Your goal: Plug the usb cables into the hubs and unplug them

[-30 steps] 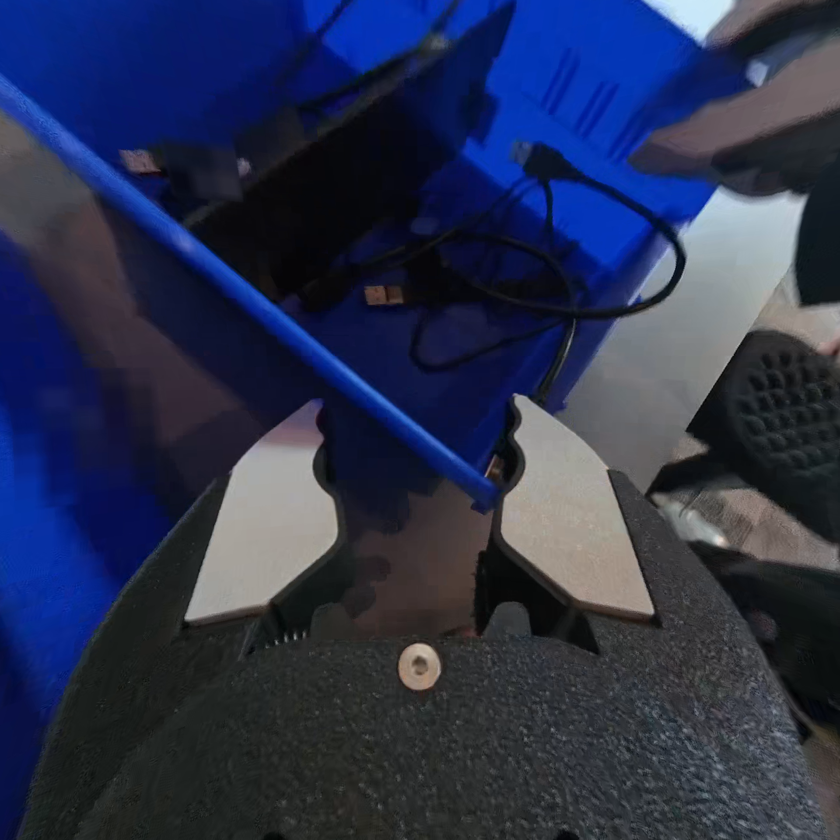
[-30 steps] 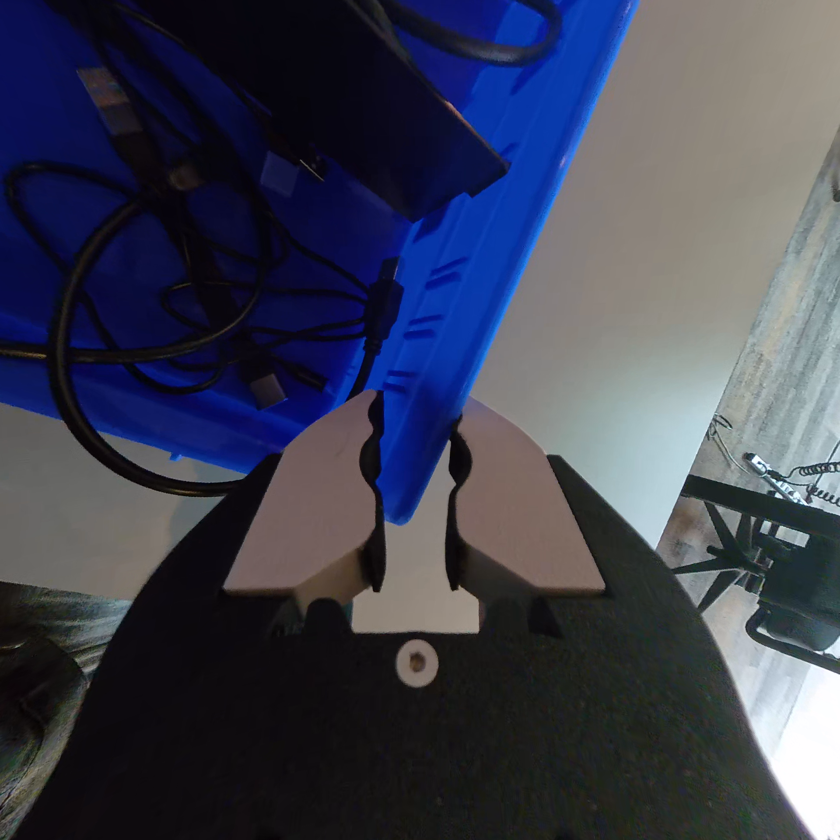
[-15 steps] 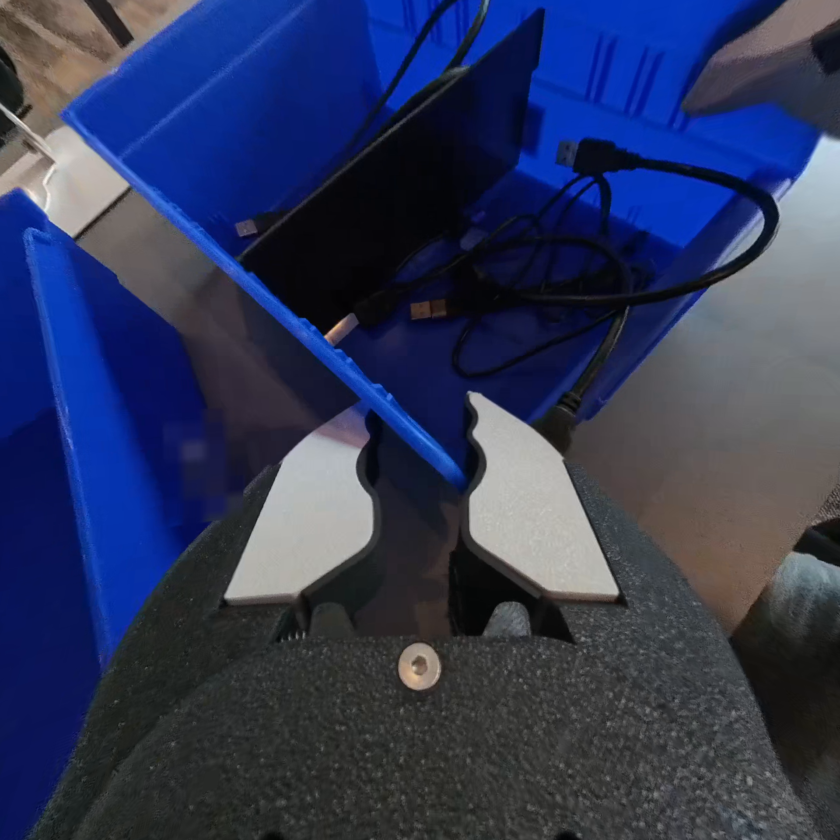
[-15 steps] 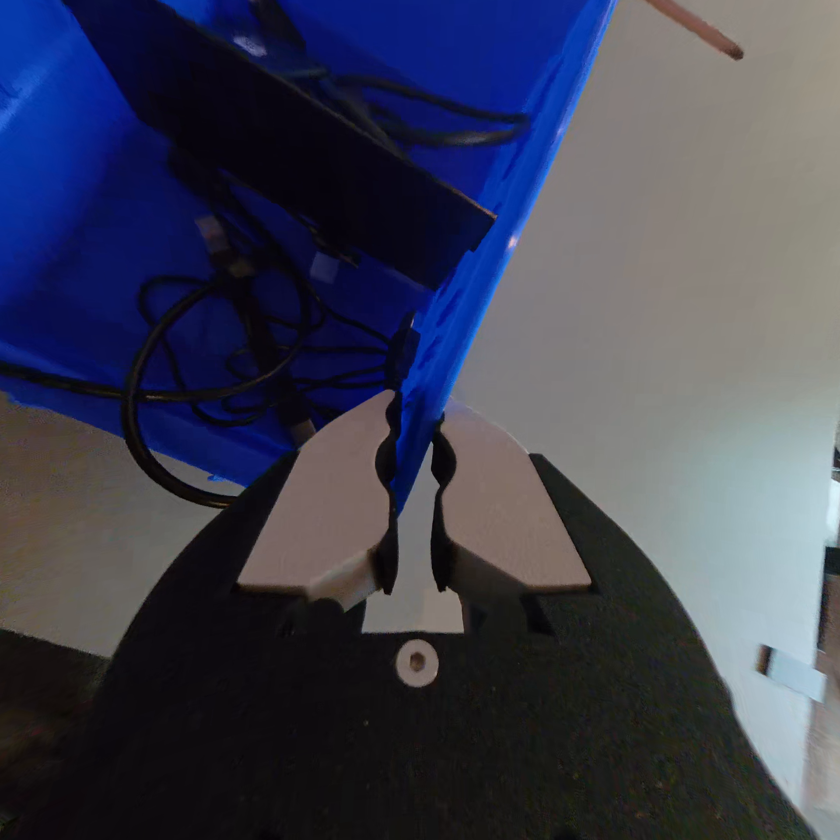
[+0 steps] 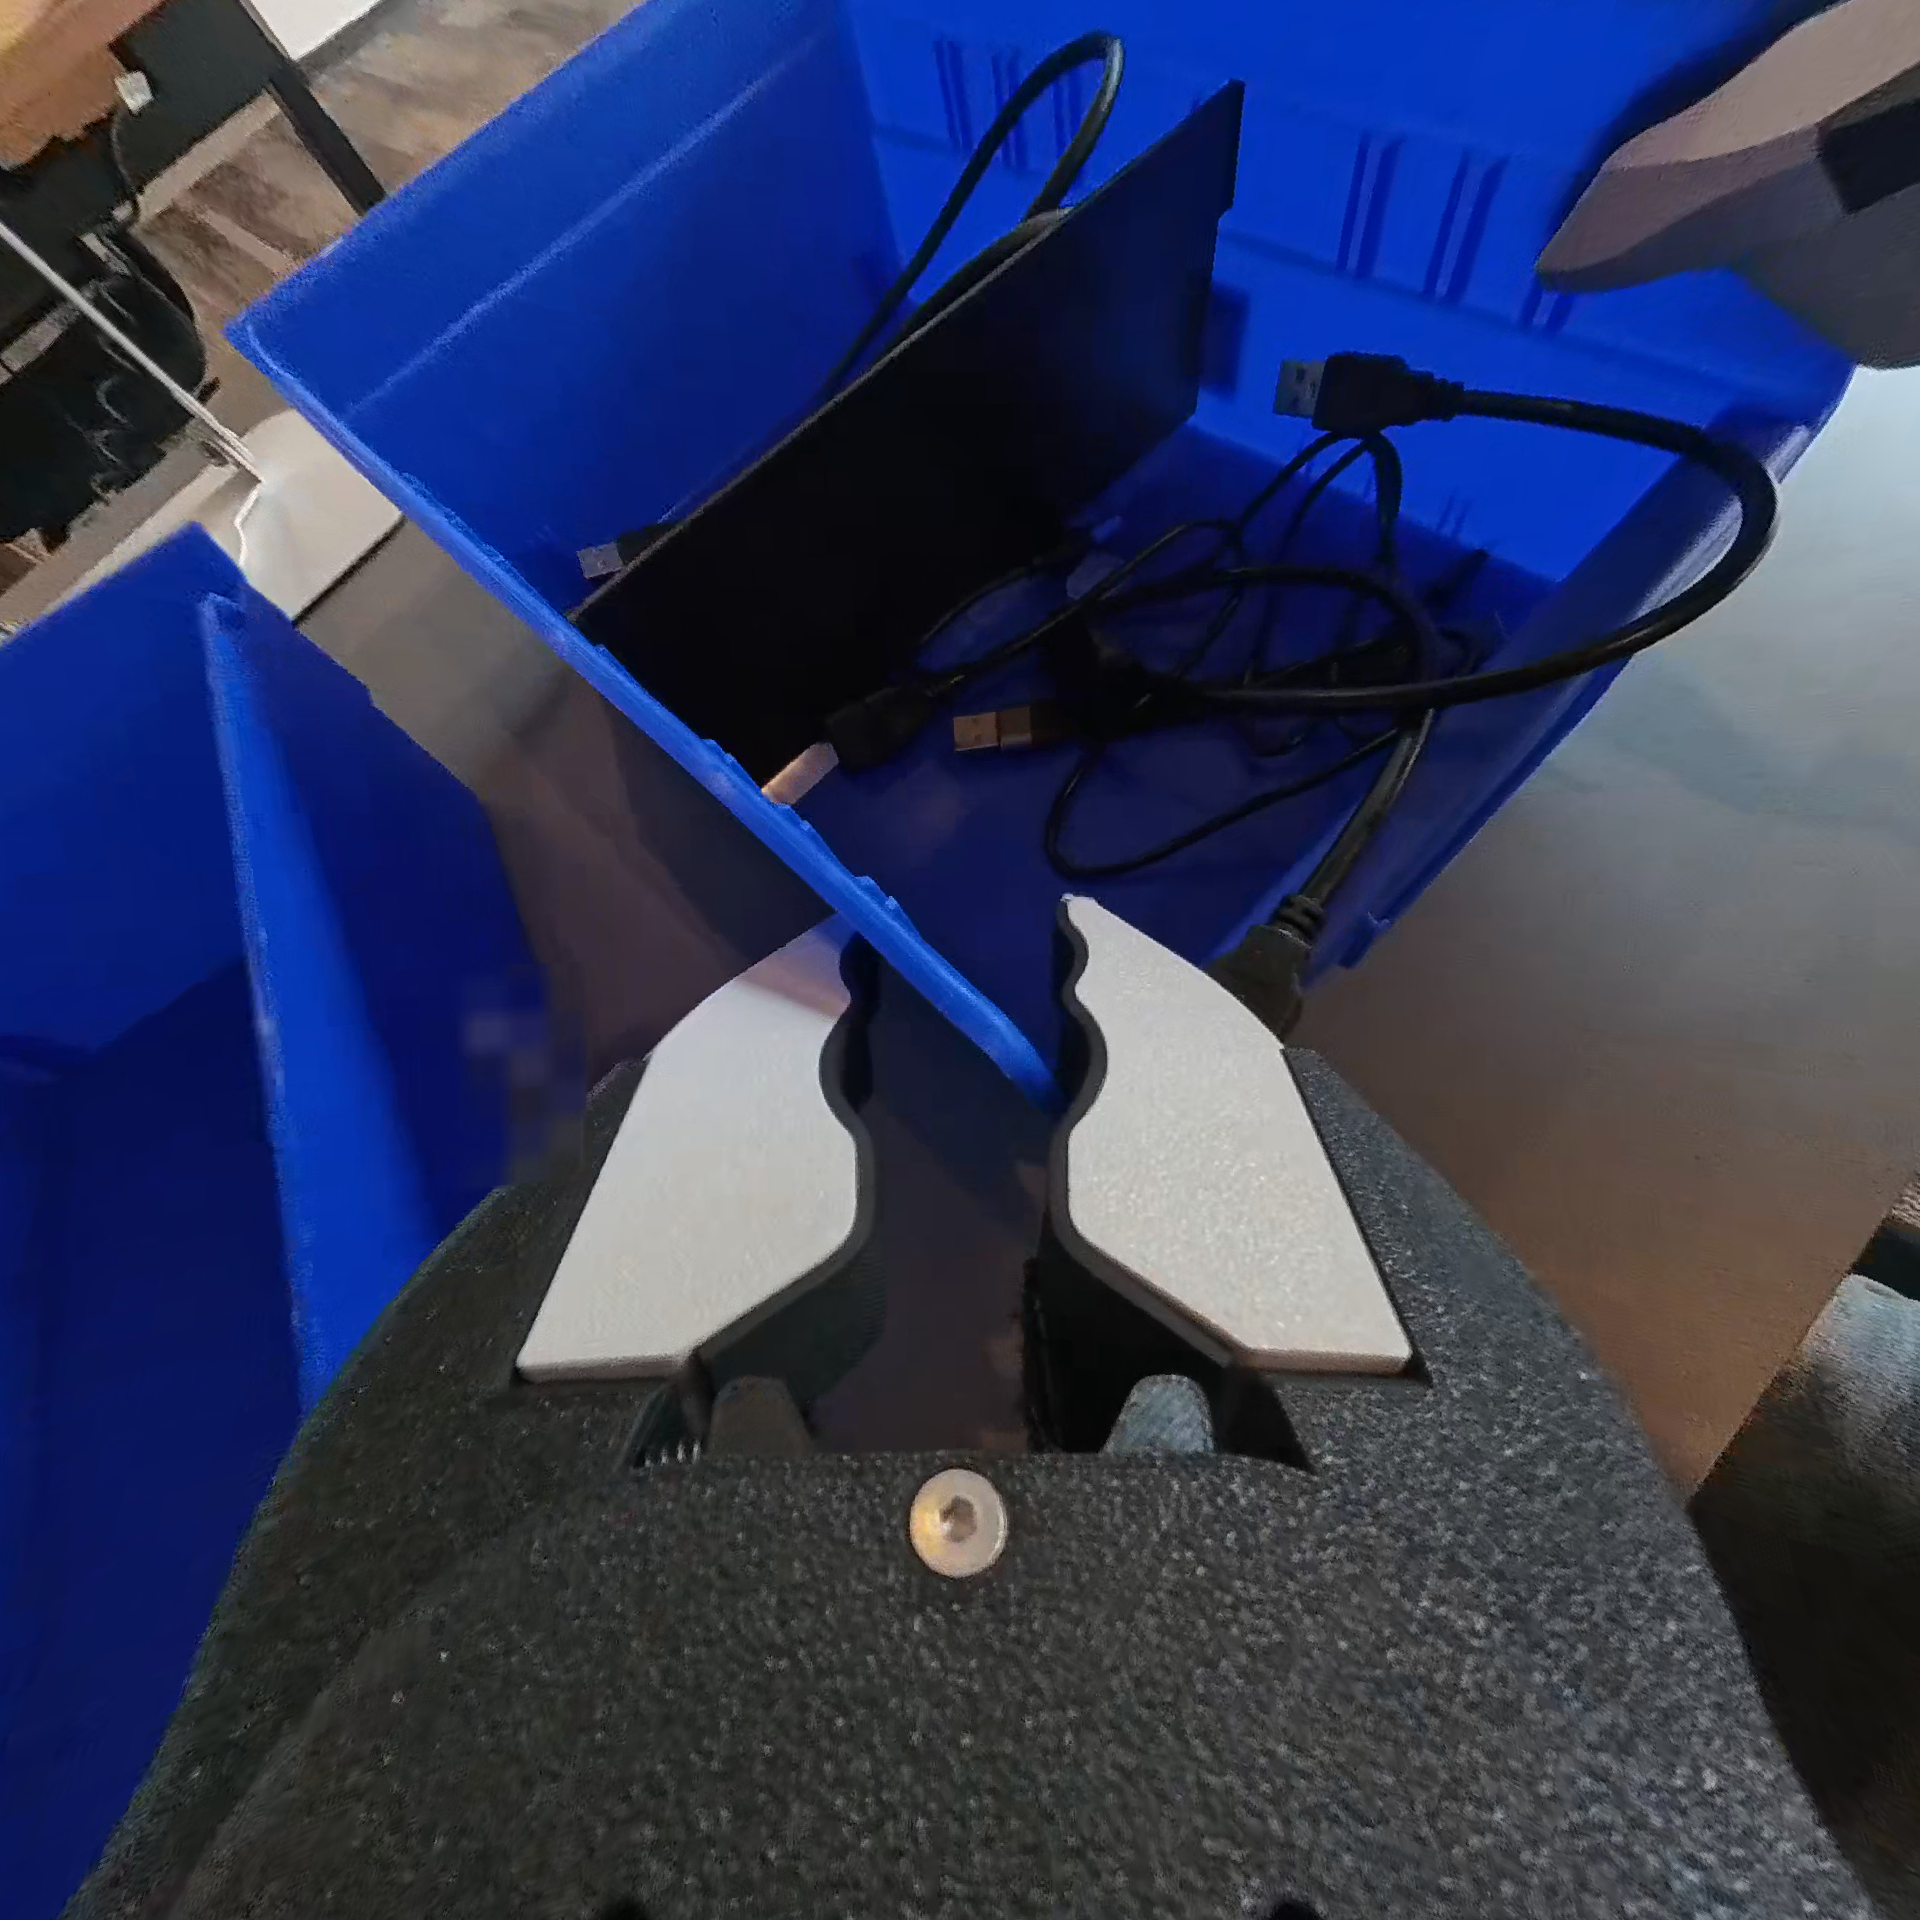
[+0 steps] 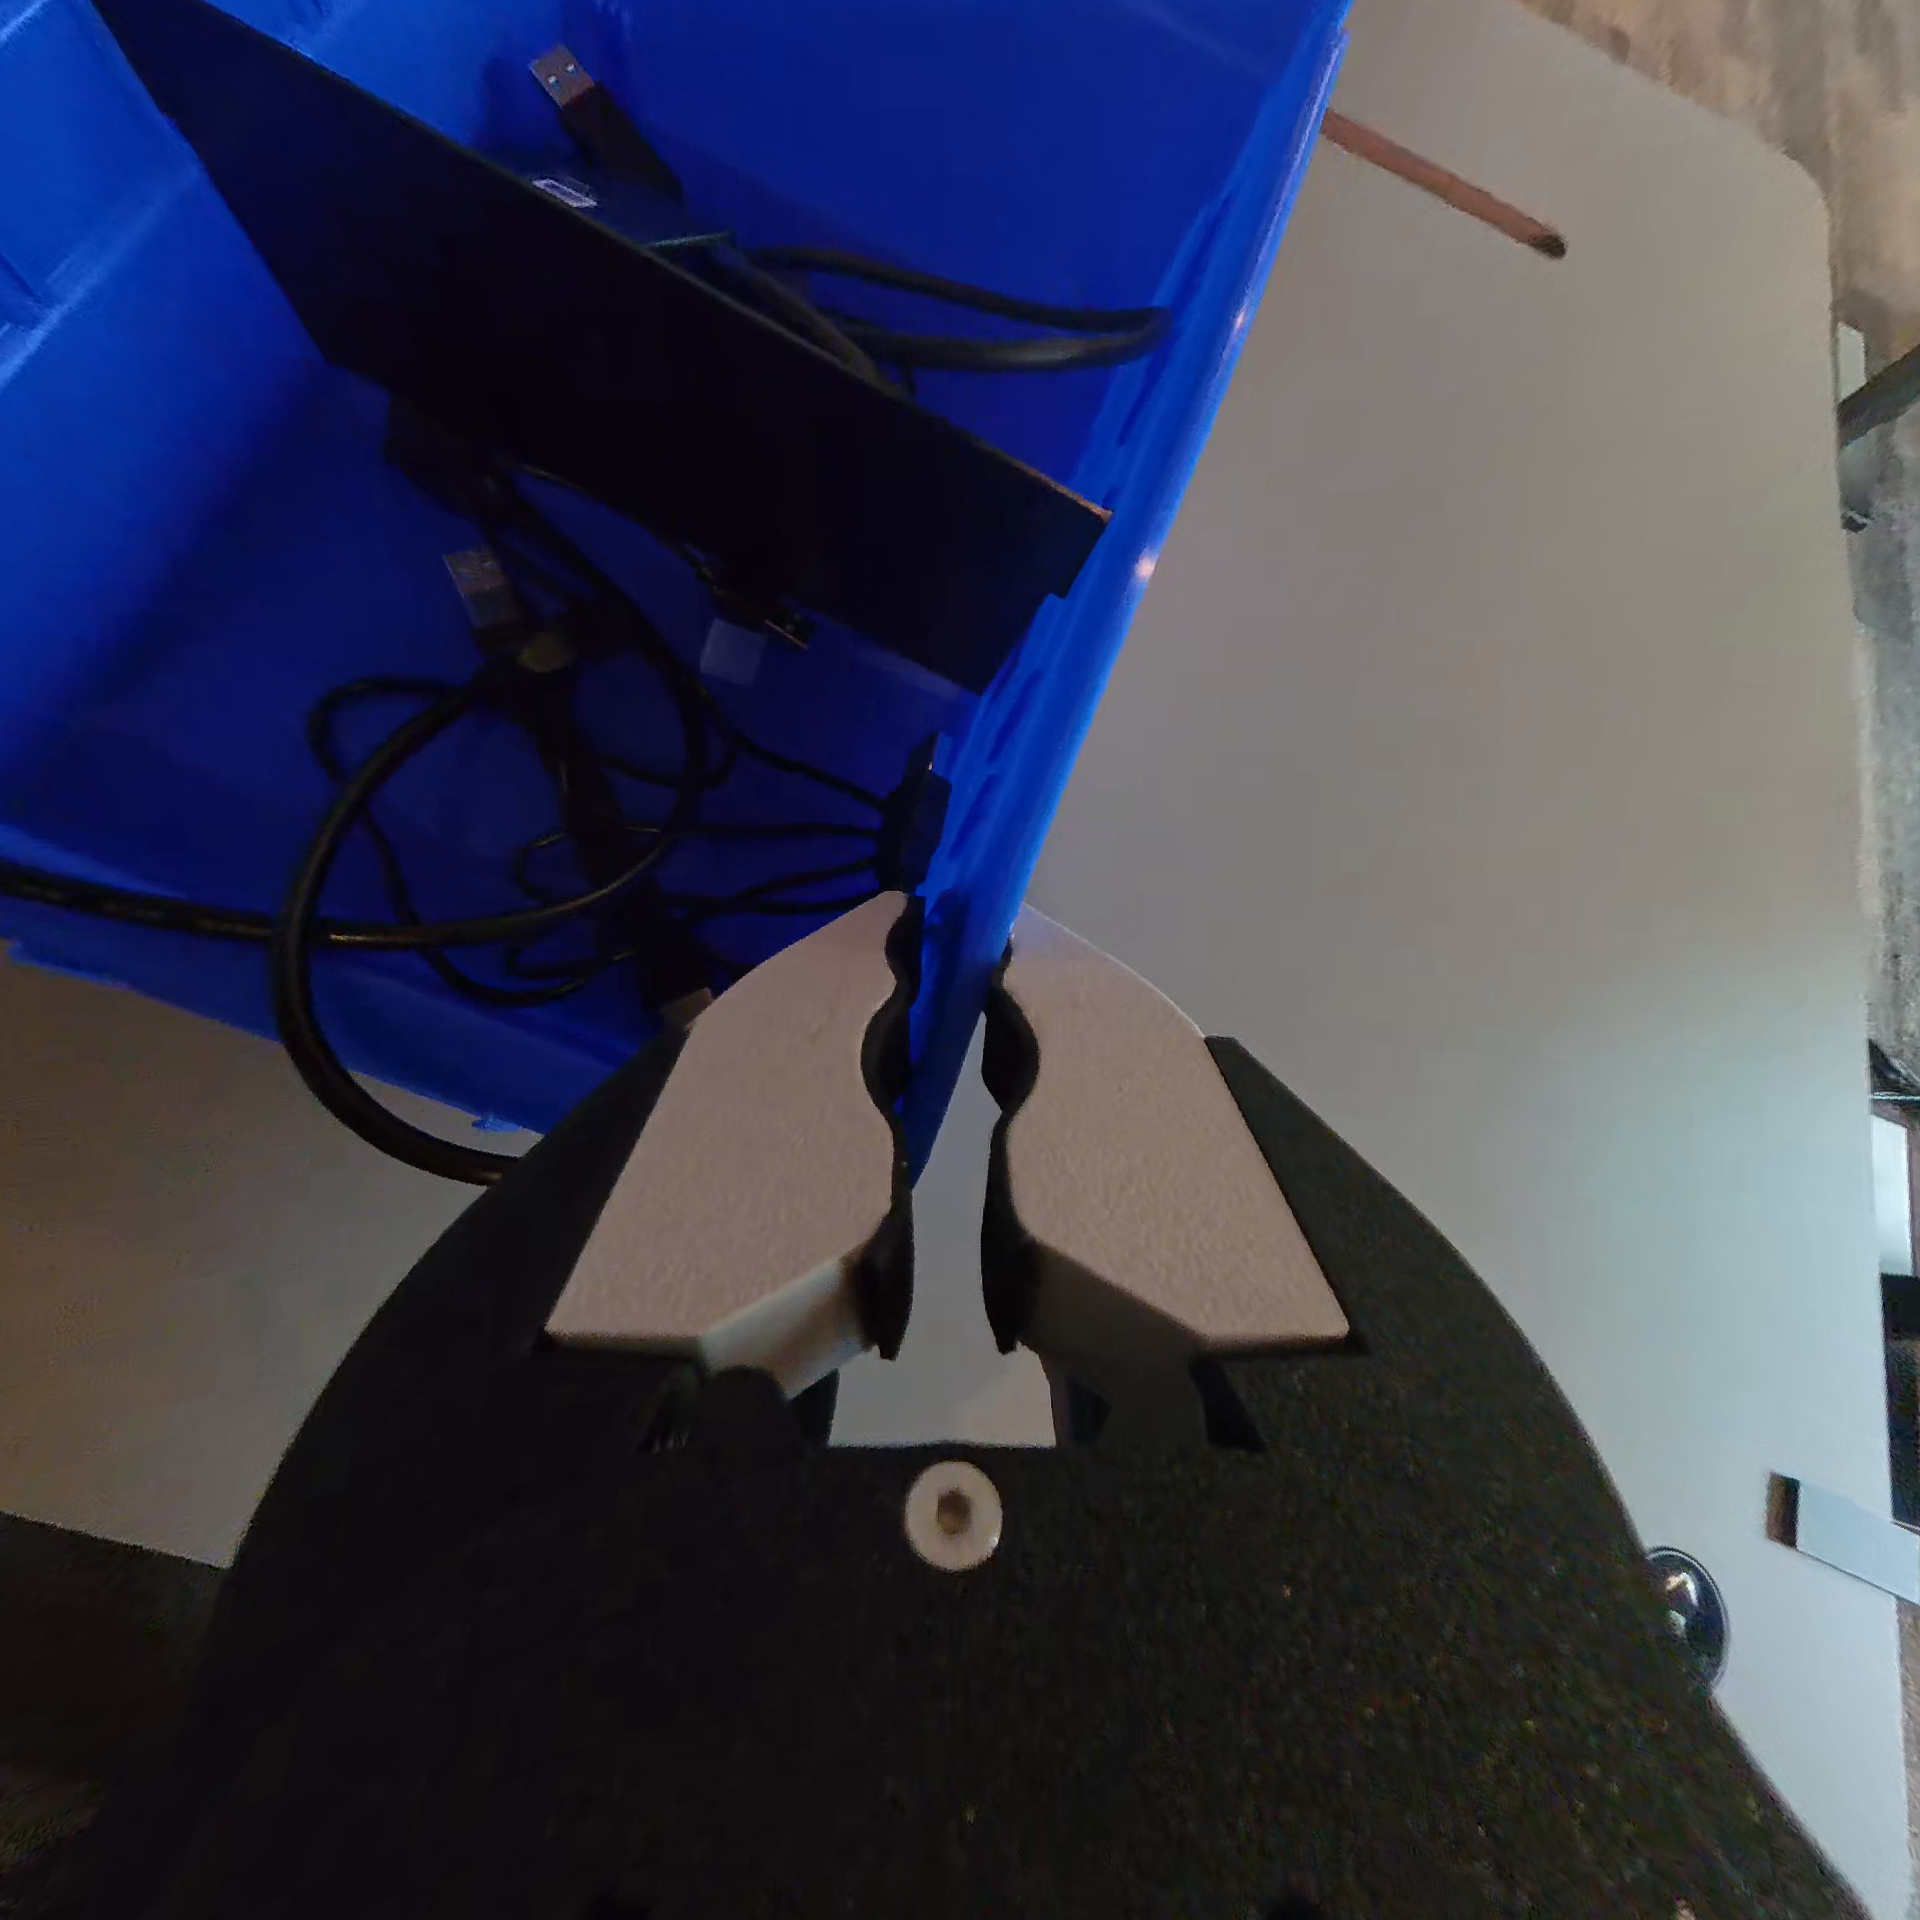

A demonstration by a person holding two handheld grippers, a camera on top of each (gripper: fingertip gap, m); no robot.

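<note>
My 2 grippers, left gripper [image 5: 961,1023] and right gripper [image 6: 945,1049], each pinch a wall of the blue bin [image 5: 582,343]; inside it the usb cables [image 5: 1247,665] lie tangled, limp and light, best taken by their stiff plugs.

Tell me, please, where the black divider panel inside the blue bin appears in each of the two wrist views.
Left wrist view: the black divider panel stands upper centre, running from the bin's near wall toward the far wall.
Right wrist view: the black divider panel crosses the upper left as a slanted band.
Shared landmark: the tangle of black usb cables lies on the blue bin floor beside the panel.
</note>
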